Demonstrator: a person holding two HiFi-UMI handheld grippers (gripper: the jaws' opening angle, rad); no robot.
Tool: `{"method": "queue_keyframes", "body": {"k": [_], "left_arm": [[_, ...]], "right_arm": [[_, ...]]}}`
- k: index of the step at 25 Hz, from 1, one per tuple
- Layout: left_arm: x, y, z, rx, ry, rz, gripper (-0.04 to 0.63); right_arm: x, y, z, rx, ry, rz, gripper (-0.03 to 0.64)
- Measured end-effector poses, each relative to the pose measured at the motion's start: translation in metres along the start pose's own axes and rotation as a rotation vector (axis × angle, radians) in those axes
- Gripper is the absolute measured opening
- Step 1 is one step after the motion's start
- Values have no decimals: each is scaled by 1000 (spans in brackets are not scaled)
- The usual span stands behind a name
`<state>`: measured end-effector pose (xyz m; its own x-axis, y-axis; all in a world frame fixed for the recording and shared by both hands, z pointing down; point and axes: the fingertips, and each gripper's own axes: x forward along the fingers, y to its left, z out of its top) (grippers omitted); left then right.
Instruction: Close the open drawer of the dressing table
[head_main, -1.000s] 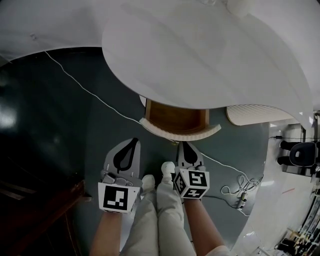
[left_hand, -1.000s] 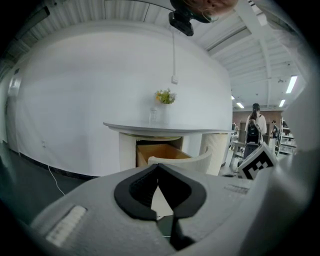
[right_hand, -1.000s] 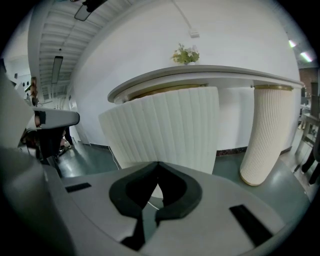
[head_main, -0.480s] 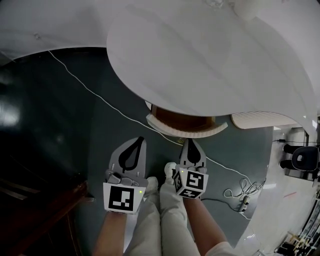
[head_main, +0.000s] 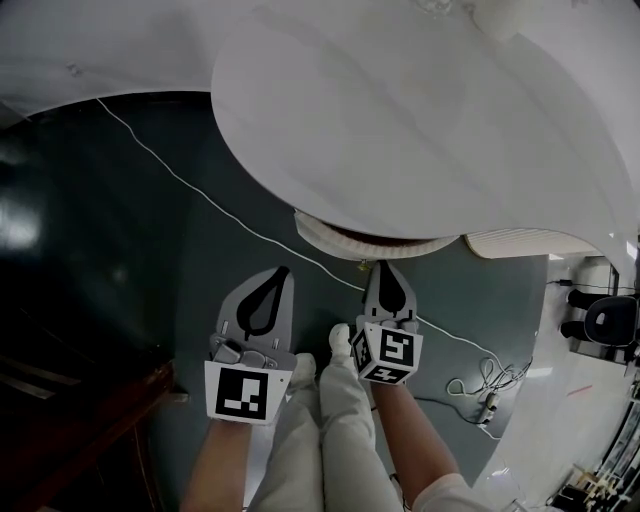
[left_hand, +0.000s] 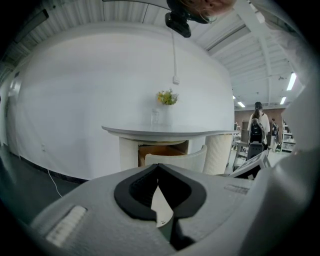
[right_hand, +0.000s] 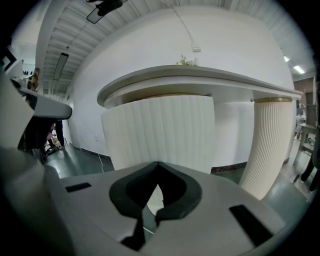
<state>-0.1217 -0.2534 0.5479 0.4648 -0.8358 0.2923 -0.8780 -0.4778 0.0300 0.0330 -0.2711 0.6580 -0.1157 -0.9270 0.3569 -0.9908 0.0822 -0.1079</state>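
Note:
The white dressing table (head_main: 400, 110) fills the top of the head view. Its ribbed, curved drawer front (head_main: 370, 244) sits almost under the tabletop, with only a thin brown strip of the inside showing. My right gripper (head_main: 385, 266) is shut and empty, its tip right at the drawer front, which fills the right gripper view as a ribbed drawer front (right_hand: 160, 132) just beyond my right gripper (right_hand: 158, 164). My left gripper (head_main: 280, 272) hangs shut and empty over the dark floor, left of the drawer. Past my left gripper (left_hand: 158, 166), the drawer (left_hand: 175, 159) shows slightly ajar.
A white cable (head_main: 200, 198) runs across the dark floor under the table. A ribbed table leg (head_main: 515, 243) stands right of the drawer. A coiled cable and plug strip (head_main: 478, 388) lie at right. Dark wooden furniture (head_main: 90, 420) is at lower left. A person (left_hand: 257, 129) stands far off.
The drawer has slid in under the tabletop, hiding most of its wooden inside. My right gripper has moved forward with the drawer front. The left gripper has barely moved.

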Motion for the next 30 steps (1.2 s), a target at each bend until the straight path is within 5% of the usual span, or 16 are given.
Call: {"method": "queue_keyframes", "body": {"k": [30], "left_arm": [[41, 11, 22, 41, -12, 30, 17]], "right_arm": [[84, -18, 38, -185, -20, 46, -6]]}}
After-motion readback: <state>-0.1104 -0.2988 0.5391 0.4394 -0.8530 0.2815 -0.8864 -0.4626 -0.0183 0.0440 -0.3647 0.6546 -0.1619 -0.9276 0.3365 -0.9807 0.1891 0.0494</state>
